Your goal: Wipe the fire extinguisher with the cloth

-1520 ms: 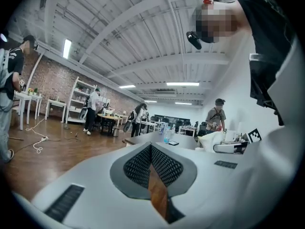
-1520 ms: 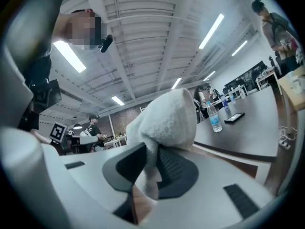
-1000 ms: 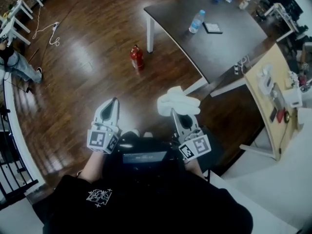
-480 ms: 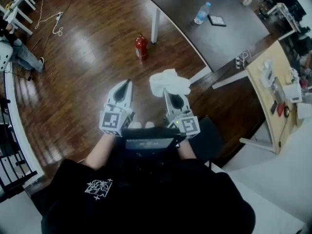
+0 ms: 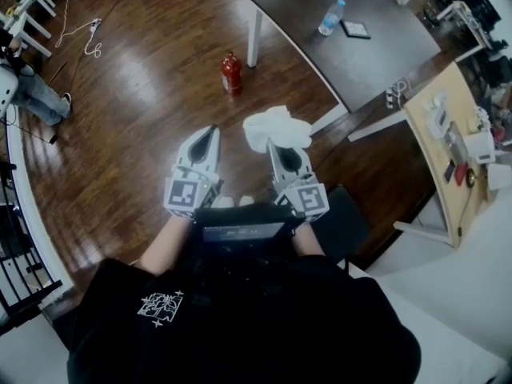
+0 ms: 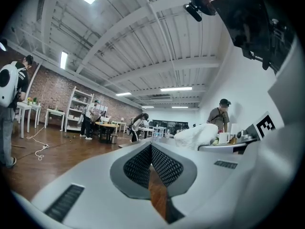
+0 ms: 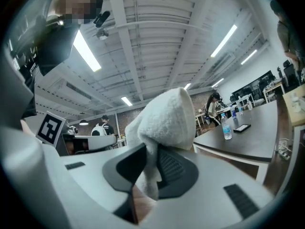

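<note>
The left tongs [image 5: 211, 130] were pressed together, holding nothing. A red cylindrical fire extinguisher [image 5: 231, 74] stood upright on the brown wooden floor [image 5: 144, 118], farther off. The right tongs [image 5: 273, 145] clamped a crumpled white terry cloth [image 5: 276, 125].

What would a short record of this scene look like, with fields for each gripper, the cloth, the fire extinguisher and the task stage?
left gripper: shut, nothing between its jaws
right gripper: shut on the white cloth
cloth position: bunched above the right gripper's jaws, held off the floor
fire extinguisher: red, upright on the wooden floor near a table leg, ahead of both grippers
contact: cloth and extinguisher apart
task stage: wiping not yet begun
</note>
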{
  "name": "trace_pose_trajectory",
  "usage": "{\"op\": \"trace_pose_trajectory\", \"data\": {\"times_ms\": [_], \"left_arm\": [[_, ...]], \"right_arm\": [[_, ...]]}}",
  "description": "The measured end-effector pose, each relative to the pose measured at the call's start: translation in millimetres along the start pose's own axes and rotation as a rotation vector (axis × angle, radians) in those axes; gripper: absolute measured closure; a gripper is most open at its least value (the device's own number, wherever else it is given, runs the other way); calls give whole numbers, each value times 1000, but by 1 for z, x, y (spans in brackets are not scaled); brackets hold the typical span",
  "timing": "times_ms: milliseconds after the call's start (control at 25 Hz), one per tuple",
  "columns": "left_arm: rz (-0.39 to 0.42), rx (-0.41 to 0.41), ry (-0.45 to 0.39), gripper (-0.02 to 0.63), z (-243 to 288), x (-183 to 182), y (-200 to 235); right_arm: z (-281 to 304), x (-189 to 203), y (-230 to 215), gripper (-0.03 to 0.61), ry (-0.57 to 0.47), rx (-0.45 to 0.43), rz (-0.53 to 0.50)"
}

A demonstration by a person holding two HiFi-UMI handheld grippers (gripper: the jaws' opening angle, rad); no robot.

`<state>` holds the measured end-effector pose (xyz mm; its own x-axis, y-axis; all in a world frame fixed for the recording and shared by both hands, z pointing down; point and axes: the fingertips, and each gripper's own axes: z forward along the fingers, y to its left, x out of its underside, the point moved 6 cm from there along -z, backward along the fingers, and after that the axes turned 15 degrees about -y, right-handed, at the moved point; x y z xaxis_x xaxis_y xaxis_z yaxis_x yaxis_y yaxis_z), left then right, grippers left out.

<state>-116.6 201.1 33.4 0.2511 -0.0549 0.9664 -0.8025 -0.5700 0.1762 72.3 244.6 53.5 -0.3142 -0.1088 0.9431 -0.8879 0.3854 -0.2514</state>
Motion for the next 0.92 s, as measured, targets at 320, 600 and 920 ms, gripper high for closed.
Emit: {"op": "trace_pose_trajectory", "data": {"times_ms": [320,600,920], "left_arm": [[-3,-5,-4,614,1,-1,1],[-3,-5,-4,614,2,-1,0],[8,-10,15,614,2,9,-1]], "right_arm": [[2,-2,0,500,1,-27,-25],[4,-1,0,500,13,-35,-31],[7,11,-2,500,49,-16,-23]]}}
